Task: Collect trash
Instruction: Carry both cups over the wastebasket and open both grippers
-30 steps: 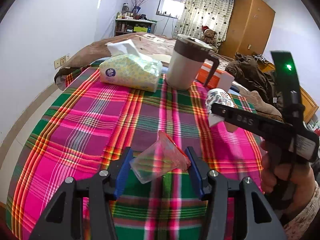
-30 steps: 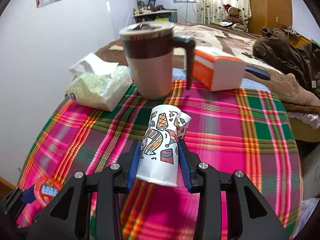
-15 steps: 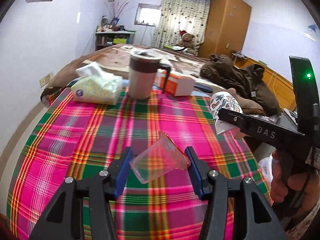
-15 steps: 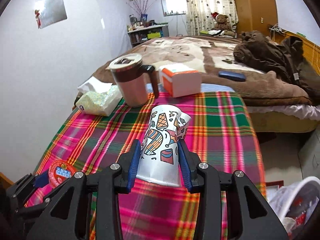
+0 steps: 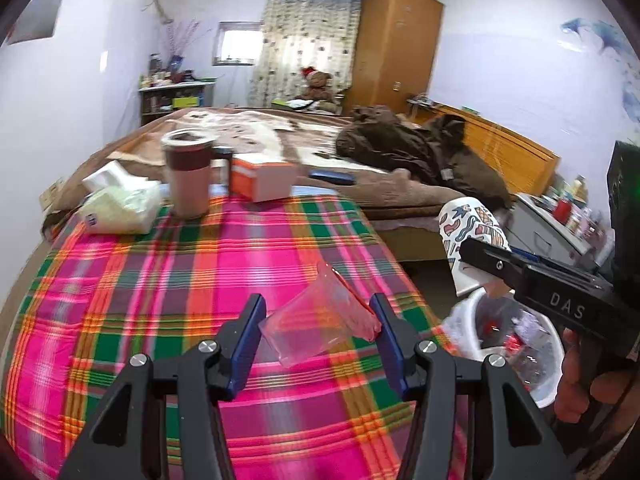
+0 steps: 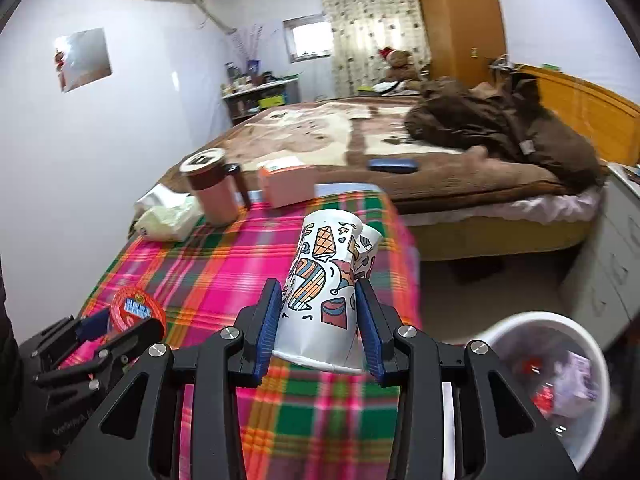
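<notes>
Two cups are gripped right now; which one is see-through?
The clear plastic cup in the left gripper, red-rimmed and lying sideways. The right gripper holds a white printed paper cup.

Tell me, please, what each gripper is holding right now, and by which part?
The left gripper pinches a clear plastic cup across its sides. The right gripper clamps a patterned paper cup across its lower body.

L gripper (image 5: 318, 330) tilted down over the plaid table (image 5: 160, 280), jaws clamped on a clear plastic cup (image 5: 320, 326). R gripper (image 6: 320, 320) off the table's right edge, pinching a crumpled paper cup (image 6: 324, 284); hand (image 5: 580, 380) on its grip.
</notes>
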The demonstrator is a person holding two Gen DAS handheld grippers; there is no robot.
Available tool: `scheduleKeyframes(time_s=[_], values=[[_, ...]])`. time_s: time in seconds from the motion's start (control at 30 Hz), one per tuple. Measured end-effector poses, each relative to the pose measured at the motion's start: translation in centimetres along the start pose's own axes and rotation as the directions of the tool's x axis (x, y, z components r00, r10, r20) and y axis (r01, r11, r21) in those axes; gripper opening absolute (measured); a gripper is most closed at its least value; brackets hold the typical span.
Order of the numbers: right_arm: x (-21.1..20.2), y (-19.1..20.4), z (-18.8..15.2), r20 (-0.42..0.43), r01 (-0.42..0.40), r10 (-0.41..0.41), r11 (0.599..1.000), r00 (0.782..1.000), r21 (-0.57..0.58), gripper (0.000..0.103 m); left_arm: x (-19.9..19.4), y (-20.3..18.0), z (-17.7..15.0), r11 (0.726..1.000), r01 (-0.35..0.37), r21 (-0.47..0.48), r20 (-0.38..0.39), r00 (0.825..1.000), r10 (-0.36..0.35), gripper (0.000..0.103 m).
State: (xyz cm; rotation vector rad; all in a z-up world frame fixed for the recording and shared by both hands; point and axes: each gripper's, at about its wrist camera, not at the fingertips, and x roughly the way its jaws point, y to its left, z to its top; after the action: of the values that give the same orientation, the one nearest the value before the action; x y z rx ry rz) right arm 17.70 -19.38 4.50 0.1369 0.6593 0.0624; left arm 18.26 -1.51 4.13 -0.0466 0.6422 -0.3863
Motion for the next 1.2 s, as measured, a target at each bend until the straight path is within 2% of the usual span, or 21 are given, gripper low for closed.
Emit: scheduleKeyframes(time_s=[0.3, 0.63, 0.83, 0.93, 1.13, 1.2], values=[[-3.3, -6.3, -1.7, 0.024, 0.109, -0.112, 0.99, 0.993, 0.088, 0.04, 1.7, -7.7, -0.3, 0.988, 0.128, 0.082, -0.041, 0.991, -0.125, 0.056], [-5.0, -11.7, -4.0, -0.014, 0.199, -0.199, 0.969, 0.98, 0.148, 0.042, 4.1, -15.2, -1.8, 0.956, 0.244, 0.166, -0.125, 0.966, -0.225, 0.056], [-4.8, -14.0, -6.0, -0.057, 0.26, -0.254, 0.955, 0.965, 0.142, 0.044, 6.1, -18.4, -2.9, 0.94, 0.27, 0.209, -0.18, 0.955, -0.235, 0.056], [-4.6, -15.0, -6.7, -0.083, 0.266, -0.256, 0.953, 0.963, 0.146, 0.045, 6.5, -19.7, -3.5, 0.937, 0.253, 0.241, -0.176, 0.961, -0.214, 0.056], [-4.3, -16.6, -7.7, -0.115, 0.286, -0.27, 0.946, 0.956, 0.152, 0.049, 7.4, -20.9, -4.1, 0.934, 0.262, 0.243, -0.21, 0.954, -0.213, 0.057], [-4.2, -16.8, -7.8, -0.121, 0.282, -0.266, 0.948, 0.956, 0.146, 0.051, 7.6, -21.2, -4.1, 0.936, 0.25, 0.249, -0.205, 0.958, -0.202, 0.059]])
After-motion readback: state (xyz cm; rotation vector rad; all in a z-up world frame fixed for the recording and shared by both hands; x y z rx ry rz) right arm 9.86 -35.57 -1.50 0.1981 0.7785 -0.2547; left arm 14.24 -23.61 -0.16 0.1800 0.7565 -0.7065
